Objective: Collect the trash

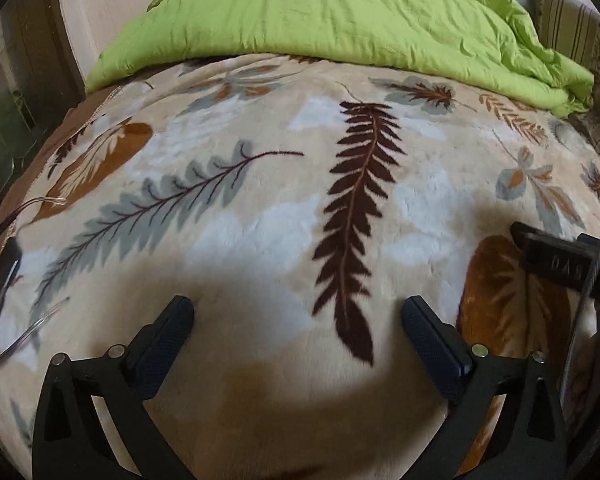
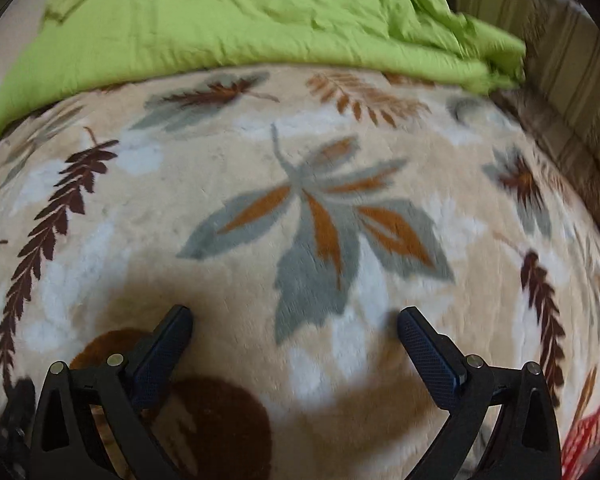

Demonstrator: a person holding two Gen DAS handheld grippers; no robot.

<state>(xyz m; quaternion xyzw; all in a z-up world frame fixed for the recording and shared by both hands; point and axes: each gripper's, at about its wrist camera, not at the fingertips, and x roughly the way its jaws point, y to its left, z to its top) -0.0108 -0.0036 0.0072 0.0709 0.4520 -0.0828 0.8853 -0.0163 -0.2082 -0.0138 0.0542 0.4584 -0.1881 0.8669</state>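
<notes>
Jaws of left gripper [image 1: 298, 312] and right gripper [image 2: 294, 322] stand apart, empty, above the leaf-print blanket [image 1: 260, 200]. Clear plastic wrapper [image 1: 40, 322] lies at blanket's left edge.

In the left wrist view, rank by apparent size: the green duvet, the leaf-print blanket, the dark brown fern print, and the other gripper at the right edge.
1. leaf-print blanket
2. green duvet
3. dark brown fern print
4. other gripper, only partly in frame, so its rank is unsure.
</notes>
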